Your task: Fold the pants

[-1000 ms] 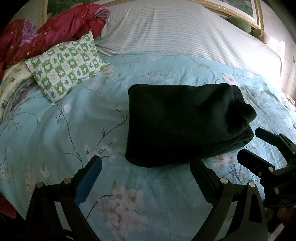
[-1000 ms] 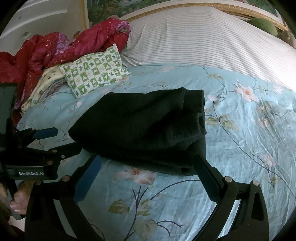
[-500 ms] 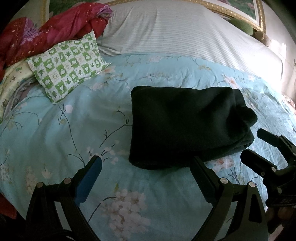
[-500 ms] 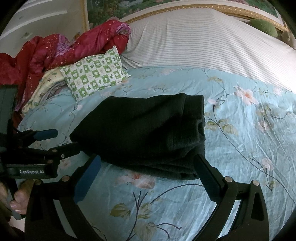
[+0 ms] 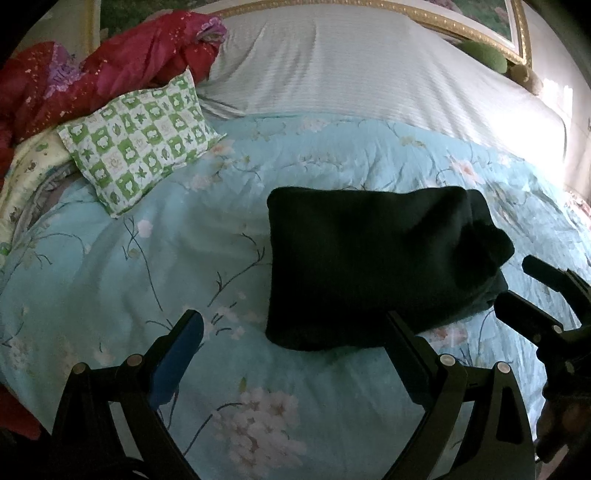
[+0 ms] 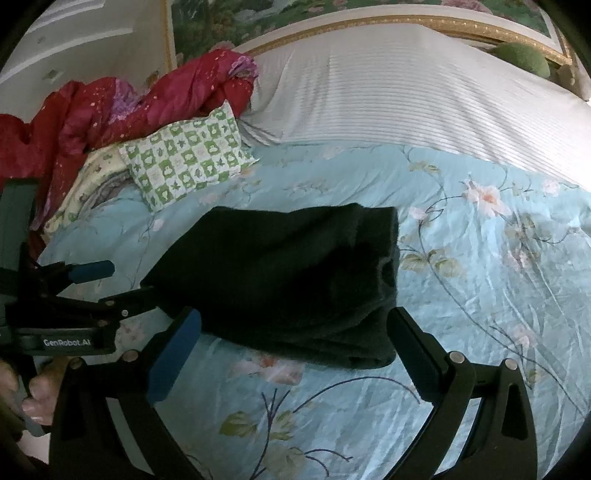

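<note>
The dark pants (image 5: 376,266) lie folded into a thick rectangle on the light blue floral quilt (image 5: 147,266). My left gripper (image 5: 291,332) is open and empty, and it hovers just in front of the bundle's near left edge. My right gripper (image 6: 291,328) is also open and empty, at the near right edge of the pants (image 6: 288,273). Each gripper shows in the other's view: the right gripper (image 5: 535,295) at the far right, the left gripper (image 6: 99,288) at the left with a hand below it. Neither touches the cloth.
A green and white checked pillow (image 5: 140,140) and a crumpled red quilt (image 5: 110,62) lie at the back left. A white striped bedspread (image 6: 406,92) covers the head of the bed under a gold frame (image 6: 424,20). A green round cushion (image 6: 524,55) sits at the back right.
Both views have tilted a little, so the folded pants sit slightly lower in each frame. The pants have not shifted on the quilt and both grippers stay open.
</note>
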`<act>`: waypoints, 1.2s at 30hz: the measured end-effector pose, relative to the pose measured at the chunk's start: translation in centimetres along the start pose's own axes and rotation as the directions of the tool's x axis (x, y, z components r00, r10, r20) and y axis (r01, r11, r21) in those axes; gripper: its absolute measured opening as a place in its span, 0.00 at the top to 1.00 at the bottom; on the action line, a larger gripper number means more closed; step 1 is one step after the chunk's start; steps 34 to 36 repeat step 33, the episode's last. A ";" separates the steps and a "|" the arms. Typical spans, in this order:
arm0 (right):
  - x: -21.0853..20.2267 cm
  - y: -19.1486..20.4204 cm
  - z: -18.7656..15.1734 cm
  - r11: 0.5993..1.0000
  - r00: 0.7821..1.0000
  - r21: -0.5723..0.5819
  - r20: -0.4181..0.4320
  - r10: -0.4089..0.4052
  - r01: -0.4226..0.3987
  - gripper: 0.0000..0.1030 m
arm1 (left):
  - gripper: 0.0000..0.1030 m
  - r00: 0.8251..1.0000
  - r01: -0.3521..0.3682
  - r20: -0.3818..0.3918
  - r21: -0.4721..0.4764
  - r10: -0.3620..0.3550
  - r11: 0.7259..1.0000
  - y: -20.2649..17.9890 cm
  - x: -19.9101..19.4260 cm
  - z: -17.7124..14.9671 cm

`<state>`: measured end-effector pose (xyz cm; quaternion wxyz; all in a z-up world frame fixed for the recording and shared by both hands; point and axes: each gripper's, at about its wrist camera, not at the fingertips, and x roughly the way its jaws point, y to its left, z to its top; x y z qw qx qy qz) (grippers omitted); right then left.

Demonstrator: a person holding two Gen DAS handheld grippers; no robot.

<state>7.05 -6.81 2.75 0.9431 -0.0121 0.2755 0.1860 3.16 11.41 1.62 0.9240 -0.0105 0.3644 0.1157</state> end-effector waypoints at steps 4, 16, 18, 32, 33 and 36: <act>0.1 -0.6 0.1 1.000 1.000 0.018 -0.006 -0.003 0.003 0.02 | 0.06 1.000 -0.001 0.002 -0.003 0.001 1.000 0.0 -0.1 0.2; 0.1 -0.6 0.2 1.000 1.000 0.019 -0.007 -0.005 0.005 0.02 | 0.06 1.000 0.002 0.000 -0.002 -0.002 1.000 -0.1 -0.1 0.4; 0.1 -0.8 0.3 1.000 1.000 0.023 -0.007 -0.002 0.002 0.01 | 0.06 1.000 -0.001 0.001 0.001 0.001 1.000 -0.2 0.0 0.5; -0.4 -1.3 0.6 0.999 1.000 0.035 0.009 0.016 -0.016 0.01 | 0.06 1.000 -0.017 0.011 0.015 0.017 1.000 -0.8 -0.3 1.2; -0.4 -1.3 0.6 0.999 1.000 0.035 0.008 0.019 -0.019 0.01 | 0.06 1.000 -0.017 0.011 0.018 0.017 1.000 -0.9 -0.3 1.3; -0.4 -1.3 0.6 0.999 1.000 0.035 0.008 0.019 -0.019 0.01 | 0.06 1.000 -0.017 0.011 0.018 0.017 1.000 -0.9 -0.3 1.3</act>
